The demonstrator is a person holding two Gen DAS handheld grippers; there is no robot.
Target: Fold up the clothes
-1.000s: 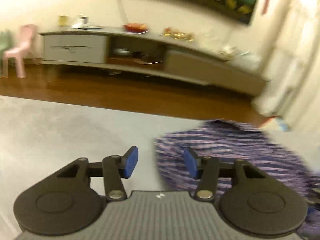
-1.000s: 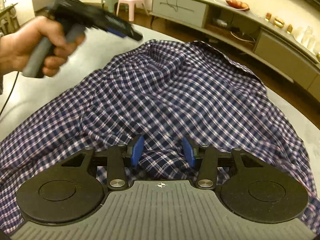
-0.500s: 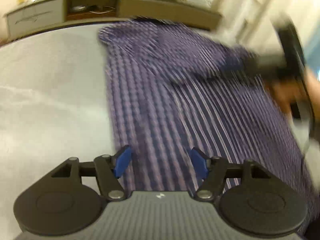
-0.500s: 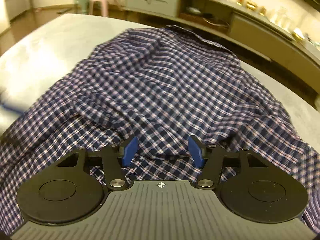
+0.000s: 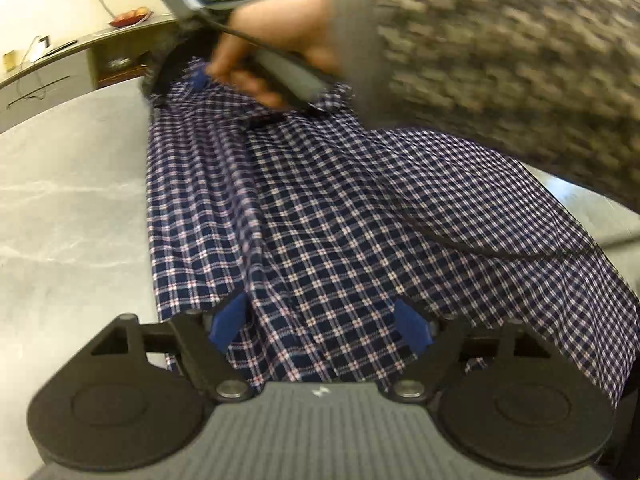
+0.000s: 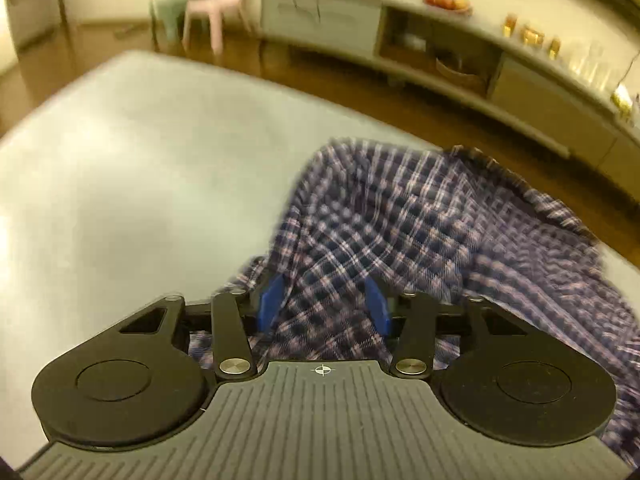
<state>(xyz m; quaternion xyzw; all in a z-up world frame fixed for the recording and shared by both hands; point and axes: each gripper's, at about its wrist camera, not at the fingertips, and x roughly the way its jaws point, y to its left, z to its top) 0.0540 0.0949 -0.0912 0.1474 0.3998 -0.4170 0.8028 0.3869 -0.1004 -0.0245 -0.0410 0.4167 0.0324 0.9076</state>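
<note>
Left wrist view: shirt (image 5: 340,220) spread on worktop (image 5: 68,208), running from 6 toward 12 o'clock. Soft, light, limp cloth; slides readily on the smooth top, sags wherever unsupported. Best taken at a hem, seam or collar edge, with a pinch of a single layer. Left gripper (image 5: 320,324) jaws opening over cloth, not pressing it. Right gripper (image 6: 324,304) jaws closing, bunched fabric between, grip unclear. Versus a second ago: left camera now over the shirt instead of bare worktop; right hand (image 5: 276,44) now at 12 o'clock.
</note>
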